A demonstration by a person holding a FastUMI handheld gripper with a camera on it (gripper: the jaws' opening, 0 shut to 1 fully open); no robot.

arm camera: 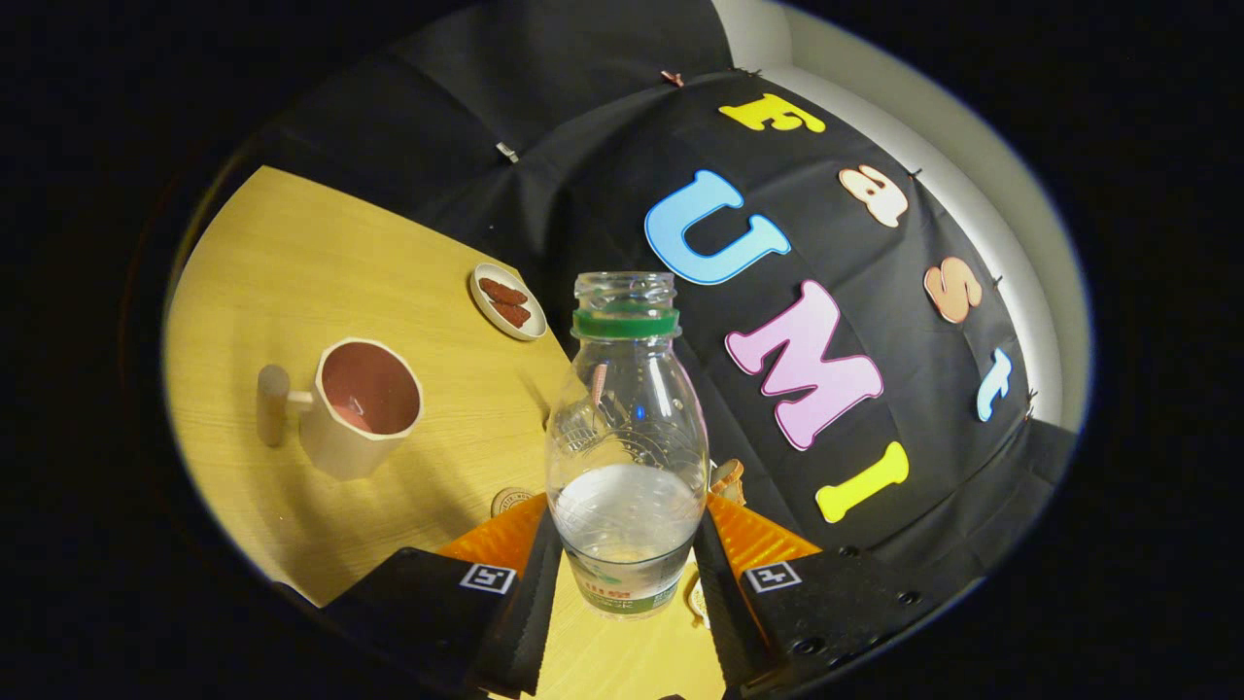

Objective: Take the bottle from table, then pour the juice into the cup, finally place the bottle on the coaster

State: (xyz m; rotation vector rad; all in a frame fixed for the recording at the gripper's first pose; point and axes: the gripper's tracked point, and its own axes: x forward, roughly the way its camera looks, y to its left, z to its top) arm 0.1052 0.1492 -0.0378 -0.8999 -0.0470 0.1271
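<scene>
Gripper (622, 583) fingers are clamping low on the uncapped bottle (627, 437), which is sitting between them off the table (292, 253) with the cup (360, 403) ahead-left; that low hold is risking slip or spill once tilting starts

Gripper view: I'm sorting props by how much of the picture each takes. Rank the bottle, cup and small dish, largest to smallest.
1. bottle, held between the fingers of the gripper, so nearness to the camera enlarges it.
2. cup, farther off on the table.
3. small dish, beyond the cup; clearly smallest.
</scene>
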